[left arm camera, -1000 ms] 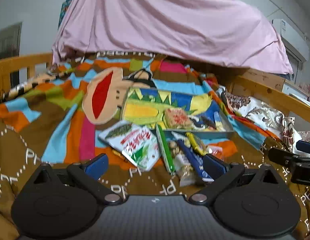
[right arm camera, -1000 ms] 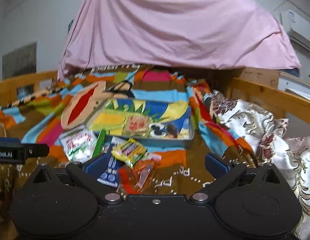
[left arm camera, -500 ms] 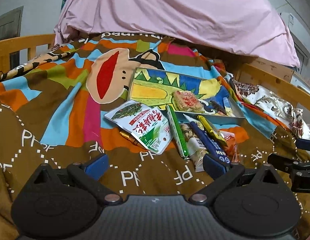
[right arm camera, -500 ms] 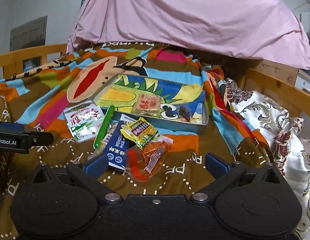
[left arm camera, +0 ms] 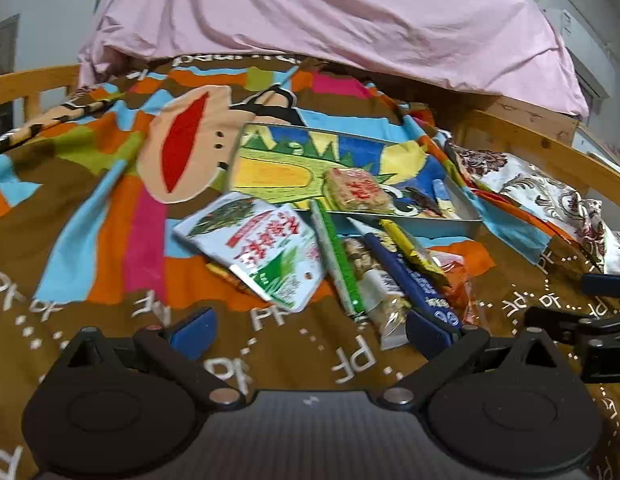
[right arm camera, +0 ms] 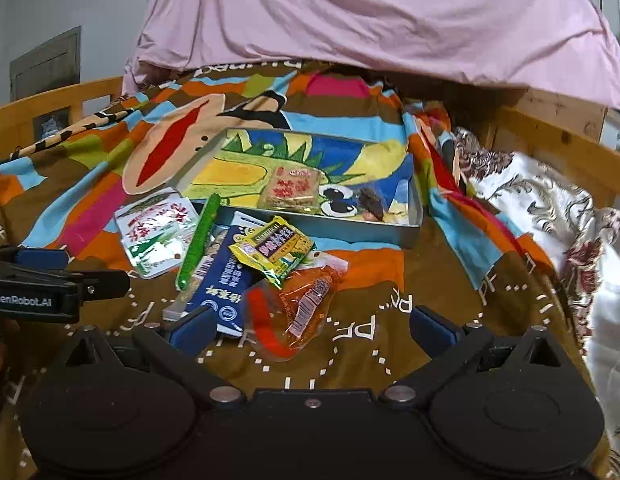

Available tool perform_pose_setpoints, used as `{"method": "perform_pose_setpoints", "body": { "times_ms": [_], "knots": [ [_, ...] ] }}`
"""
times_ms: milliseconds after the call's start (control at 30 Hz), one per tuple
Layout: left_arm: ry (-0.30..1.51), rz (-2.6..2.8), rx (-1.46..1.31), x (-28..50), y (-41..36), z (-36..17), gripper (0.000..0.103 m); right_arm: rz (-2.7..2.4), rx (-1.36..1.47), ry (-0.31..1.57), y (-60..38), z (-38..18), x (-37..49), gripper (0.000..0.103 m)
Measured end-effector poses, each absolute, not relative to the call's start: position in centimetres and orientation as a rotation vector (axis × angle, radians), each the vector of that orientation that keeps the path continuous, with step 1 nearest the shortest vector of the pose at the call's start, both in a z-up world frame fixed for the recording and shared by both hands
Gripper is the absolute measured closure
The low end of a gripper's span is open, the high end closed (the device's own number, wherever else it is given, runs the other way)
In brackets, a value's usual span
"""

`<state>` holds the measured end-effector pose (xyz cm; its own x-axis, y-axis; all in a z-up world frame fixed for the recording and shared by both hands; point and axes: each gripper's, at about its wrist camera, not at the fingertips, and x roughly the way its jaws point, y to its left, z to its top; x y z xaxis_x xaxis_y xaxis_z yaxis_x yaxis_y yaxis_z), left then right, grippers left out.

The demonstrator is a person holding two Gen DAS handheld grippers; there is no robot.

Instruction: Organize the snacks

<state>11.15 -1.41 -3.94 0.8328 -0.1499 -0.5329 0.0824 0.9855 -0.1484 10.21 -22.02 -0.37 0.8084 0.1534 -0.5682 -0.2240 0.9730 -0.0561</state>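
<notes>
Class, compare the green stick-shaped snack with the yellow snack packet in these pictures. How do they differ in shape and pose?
The green stick snack is long and narrow; the yellow packet is short and broad. The green stick snack runs from the tray wall toward the camera, while the yellow packet rests partly on the dark blue packet. Both lie outside the tray, on the blanket.

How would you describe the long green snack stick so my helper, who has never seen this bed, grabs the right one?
Find the shallow metal tray with the cartoon picture, lying on the colourful blanket. A pile of snack packets sits against its near edge. The long green snack stick lies between the white-and-green packet and the dark blue packet; it alone is thin, straight and bright green.
</notes>
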Motion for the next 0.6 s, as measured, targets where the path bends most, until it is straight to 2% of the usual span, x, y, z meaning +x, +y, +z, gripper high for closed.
{"method": "perform_pose_setpoints", "body": {
  "times_ms": [333,500,600],
  "knots": [
    [0.568,-0.134,-0.19,14.5,-0.9,-4.0,0.0,0.172,-0.111,0.608,-21.3,-2.5,15.0,0.001],
    [0.561,-0.147,-0.244,15.9,-1.0,-3.9,0.0,0.072,-0.3,0.602,-19.4,-4.0,16.5,0.001],
    [0.56,-0.16,-0.239,16.6,-1.7,-3.8,0.0,0.075,-0.296,0.603,-19.5,-4.3,16.9,0.001]
  ]
}}
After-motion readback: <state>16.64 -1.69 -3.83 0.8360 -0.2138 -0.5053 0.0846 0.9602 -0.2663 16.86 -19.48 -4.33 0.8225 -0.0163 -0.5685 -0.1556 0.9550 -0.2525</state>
